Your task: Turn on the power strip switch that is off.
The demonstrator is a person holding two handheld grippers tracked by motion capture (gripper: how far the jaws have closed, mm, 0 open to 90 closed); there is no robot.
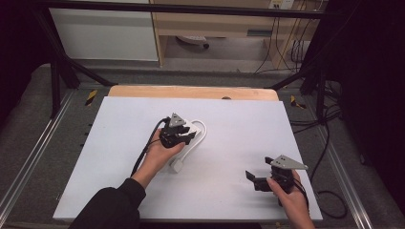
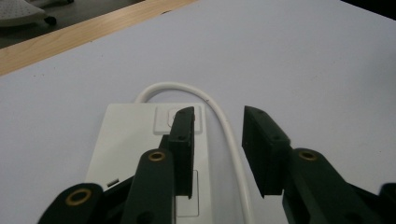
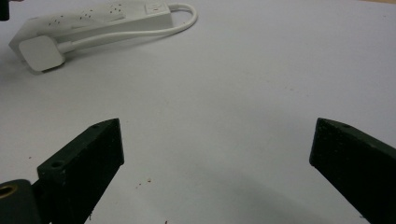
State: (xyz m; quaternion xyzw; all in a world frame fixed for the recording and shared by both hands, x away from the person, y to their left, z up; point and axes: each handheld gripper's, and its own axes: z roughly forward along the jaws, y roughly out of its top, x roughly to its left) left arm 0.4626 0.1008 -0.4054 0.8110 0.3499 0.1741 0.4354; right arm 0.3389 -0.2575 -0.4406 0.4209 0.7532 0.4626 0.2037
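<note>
Left tongs [image 2: 217, 151], part-closed, straddle the edge of the white plastic power strip [image 2: 149, 154] and its white cord [image 2: 224, 126] mid-bench [image 1: 239, 119]; no grip yet. Right tongs [image 3: 217, 163] idle, wide apart. Grasp pending.

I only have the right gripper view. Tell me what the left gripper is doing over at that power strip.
Observer: In the left gripper view, the left gripper hangs over the power strip with the white cable running between its fingers.
Operator: Say whether they pinch it.
Observer: No, the fingers stand wider apart than the cable; one is above the strip's switch end.
Operator: Now place my right gripper for me.
Observer: In the high view, the right gripper sits by the near right corner of the table, well apart from the strip.
</note>
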